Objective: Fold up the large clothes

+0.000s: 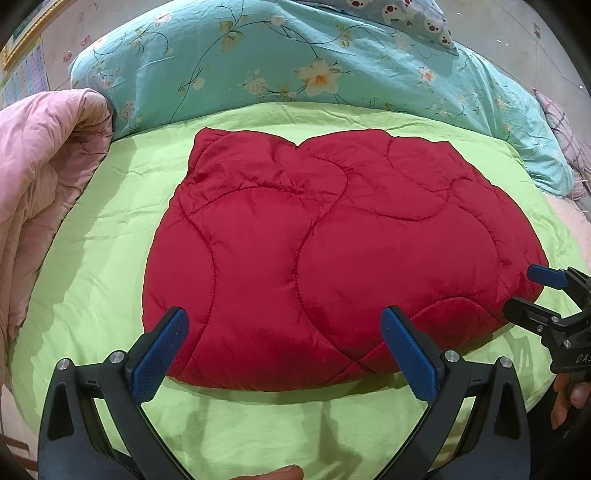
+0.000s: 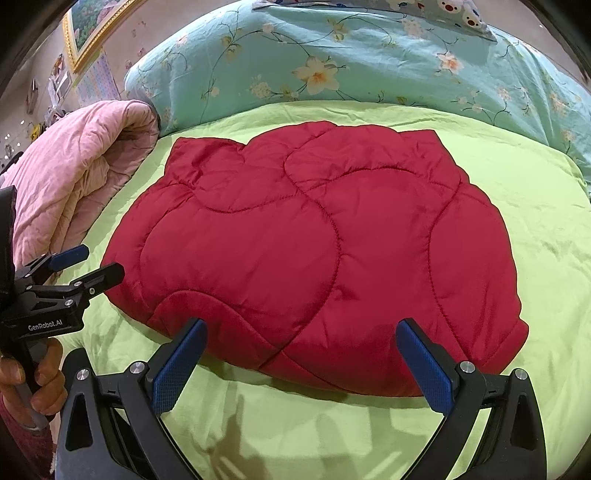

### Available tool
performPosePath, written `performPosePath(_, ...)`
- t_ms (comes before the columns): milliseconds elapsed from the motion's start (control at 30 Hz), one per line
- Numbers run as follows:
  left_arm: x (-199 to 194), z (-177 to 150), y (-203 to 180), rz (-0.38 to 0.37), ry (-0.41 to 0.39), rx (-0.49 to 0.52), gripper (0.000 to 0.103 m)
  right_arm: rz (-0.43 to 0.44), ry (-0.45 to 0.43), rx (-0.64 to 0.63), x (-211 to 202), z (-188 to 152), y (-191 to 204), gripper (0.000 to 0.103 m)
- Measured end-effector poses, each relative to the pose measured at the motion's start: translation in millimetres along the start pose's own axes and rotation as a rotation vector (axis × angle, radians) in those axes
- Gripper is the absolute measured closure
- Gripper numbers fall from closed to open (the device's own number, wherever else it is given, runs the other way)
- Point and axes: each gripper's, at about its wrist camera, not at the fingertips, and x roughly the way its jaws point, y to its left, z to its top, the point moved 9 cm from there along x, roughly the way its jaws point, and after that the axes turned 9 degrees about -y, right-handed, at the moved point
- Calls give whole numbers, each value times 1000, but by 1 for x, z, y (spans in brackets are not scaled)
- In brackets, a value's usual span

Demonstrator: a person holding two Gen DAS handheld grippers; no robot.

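Observation:
A red quilted padded garment (image 1: 332, 251) lies folded into a compact bundle on the green bed sheet (image 1: 92, 266); it also shows in the right wrist view (image 2: 317, 251). My left gripper (image 1: 284, 321) is open and empty, its blue pads level with the bundle's near edge. My right gripper (image 2: 301, 332) is open and empty at the same near edge. The right gripper shows at the right of the left wrist view (image 1: 524, 291), beside the bundle's right corner. The left gripper shows at the left of the right wrist view (image 2: 99, 262), beside the left corner.
A pink quilt (image 1: 44, 177) is piled at the left of the bed (image 2: 74, 177). A blue floral duvet (image 1: 295, 62) lies across the back (image 2: 351, 59). A framed picture (image 2: 92, 26) hangs on the wall at the upper left.

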Motion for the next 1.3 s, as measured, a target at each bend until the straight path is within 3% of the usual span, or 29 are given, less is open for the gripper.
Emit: performPosePath(1300, -6, 5, 0, 16, -21, 13, 0, 7, -10, -6, -4, 6, 4, 0)
